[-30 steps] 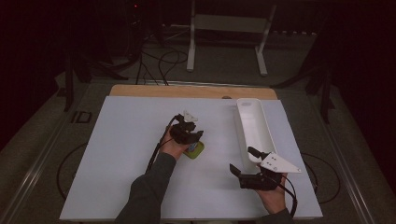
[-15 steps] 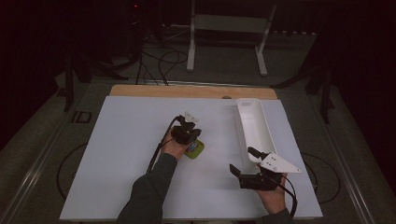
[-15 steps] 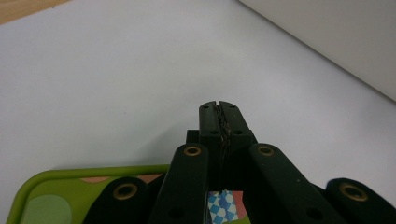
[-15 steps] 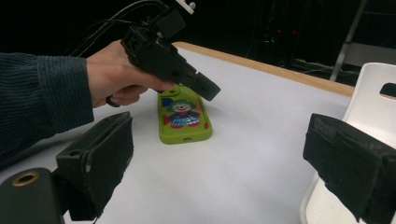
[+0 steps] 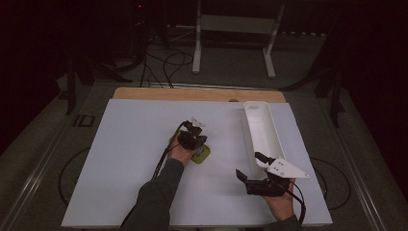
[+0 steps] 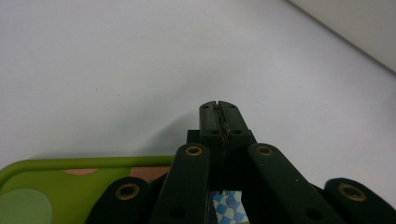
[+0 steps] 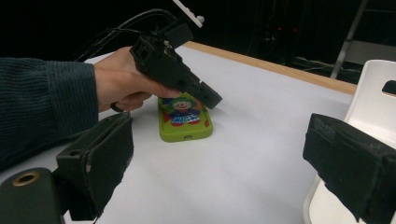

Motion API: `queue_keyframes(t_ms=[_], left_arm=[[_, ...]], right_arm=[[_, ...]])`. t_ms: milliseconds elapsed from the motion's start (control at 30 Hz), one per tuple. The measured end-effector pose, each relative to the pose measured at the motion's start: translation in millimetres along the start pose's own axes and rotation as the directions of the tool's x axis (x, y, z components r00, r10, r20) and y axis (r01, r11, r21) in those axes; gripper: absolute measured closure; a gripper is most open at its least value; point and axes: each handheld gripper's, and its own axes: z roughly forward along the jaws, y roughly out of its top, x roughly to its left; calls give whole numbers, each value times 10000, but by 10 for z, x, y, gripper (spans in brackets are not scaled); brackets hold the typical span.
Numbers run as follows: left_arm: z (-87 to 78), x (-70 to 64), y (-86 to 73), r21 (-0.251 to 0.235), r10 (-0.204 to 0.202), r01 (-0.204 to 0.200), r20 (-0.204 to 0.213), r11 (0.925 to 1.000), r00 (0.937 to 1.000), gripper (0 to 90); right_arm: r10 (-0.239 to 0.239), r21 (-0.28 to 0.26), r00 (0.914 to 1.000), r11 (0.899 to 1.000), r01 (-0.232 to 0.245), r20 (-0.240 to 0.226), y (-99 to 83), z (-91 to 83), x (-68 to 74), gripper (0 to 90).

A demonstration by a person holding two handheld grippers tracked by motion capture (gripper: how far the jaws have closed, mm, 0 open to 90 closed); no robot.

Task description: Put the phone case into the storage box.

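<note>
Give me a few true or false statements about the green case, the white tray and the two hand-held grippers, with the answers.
1. The left hand-held gripper has its jaws closed together. True.
2. The green case lies inside the white tray. False: it lies on the white table surface, apart from the tray.
3. The right hand-held gripper has its jaws wide apart. True.
4. The right hand-held gripper grips the green case. False: it holds nothing.
5. The case shows a clown picture. True.

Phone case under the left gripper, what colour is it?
Lime green phone case with a clown picture, clearest in right gripper view.
</note>
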Motion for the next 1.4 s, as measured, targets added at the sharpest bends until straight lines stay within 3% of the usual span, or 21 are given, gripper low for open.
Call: queue_keyframes(t_ms=[367, 533, 700, 833, 1133, 1400], left_arm=[[95, -21, -18, 237, -213, 211, 97, 9995, 9997, 900], [150, -67, -11, 306, -393, 383, 334, 9988, 9987, 900], [192, -124, 5, 453, -290, 275, 312, 9986, 9991, 900], [179, -134, -1, 542, -372, 353, 344, 9979, 9987, 900], [72, -160, -69, 911, -158, 123, 376, 9958, 9992, 900], [-118, -153, -246, 1078, -259, 222, 333, 9939, 9991, 900]], right_arm=[[-5, 25, 10000, 10000, 5, -1, -1, 2, 3, 85], [-39, 47, 10000, 10000, 39, -24, -6, 10, 7, 85], [-49, 52, 10000, 10000, 49, -28, -7, 10, 10, 85], [-25, 60, 10000, 10000, 25, -35, -9, 7, 7, 85], [-37, 88, 10000, 10000, 37, -4, -12, 7, 16, 85], [-28, 97, 10000, 9999, 28, 4, -13, 6, 16, 85]])
